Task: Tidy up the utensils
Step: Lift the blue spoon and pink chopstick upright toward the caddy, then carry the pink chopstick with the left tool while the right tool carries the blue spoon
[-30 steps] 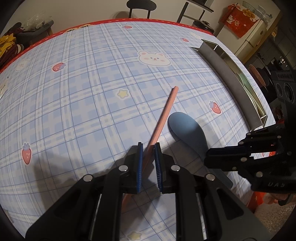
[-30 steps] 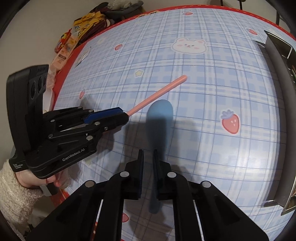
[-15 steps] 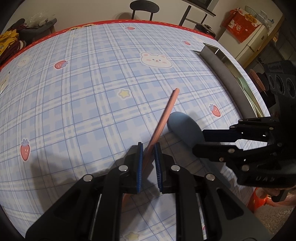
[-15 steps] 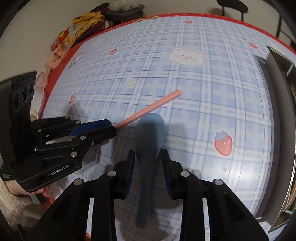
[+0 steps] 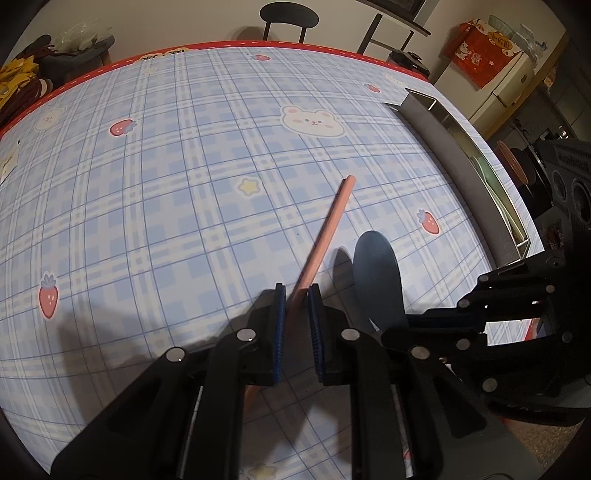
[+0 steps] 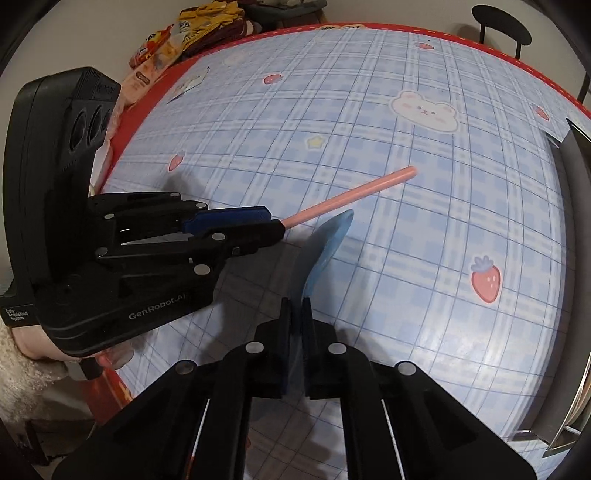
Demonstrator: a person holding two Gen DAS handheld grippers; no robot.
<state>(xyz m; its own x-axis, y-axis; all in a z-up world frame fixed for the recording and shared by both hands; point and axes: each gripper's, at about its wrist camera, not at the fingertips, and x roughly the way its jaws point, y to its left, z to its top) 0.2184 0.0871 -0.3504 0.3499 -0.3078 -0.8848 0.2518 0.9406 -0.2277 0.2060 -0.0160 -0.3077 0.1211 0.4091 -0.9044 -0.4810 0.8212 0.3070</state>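
A pink stick-like utensil (image 5: pixel 328 229) slants out over the checked tablecloth, its far tip free, with my left gripper (image 5: pixel 295 291) shut on its near part. In the right wrist view the same pink stick (image 6: pixel 351 194) juts out of the left gripper (image 6: pixel 275 225). Just right of it is a blue spoon (image 5: pixel 375 269). My right gripper (image 6: pixel 295 306) is shut on the spoon's handle. The spoon's bowl (image 6: pixel 325 247) stands turned on edge and tilted up off the cloth. The right gripper (image 5: pixel 391 334) comes in from the right in the left wrist view.
A long metal organiser tray (image 5: pixel 436 129) lies along the table's right side, with something pale green inside. Snack bags (image 6: pixel 192 33) are piled past the far left edge. A black chair (image 5: pixel 288 18) stands behind the table. A fuzzy sleeve (image 6: pixel 14 365) holds the left gripper.
The right gripper moved in over the spoon's handle, opened around it and shut on it. The spoon has tipped from flat onto its edge. The left gripper and pink stick stayed put.
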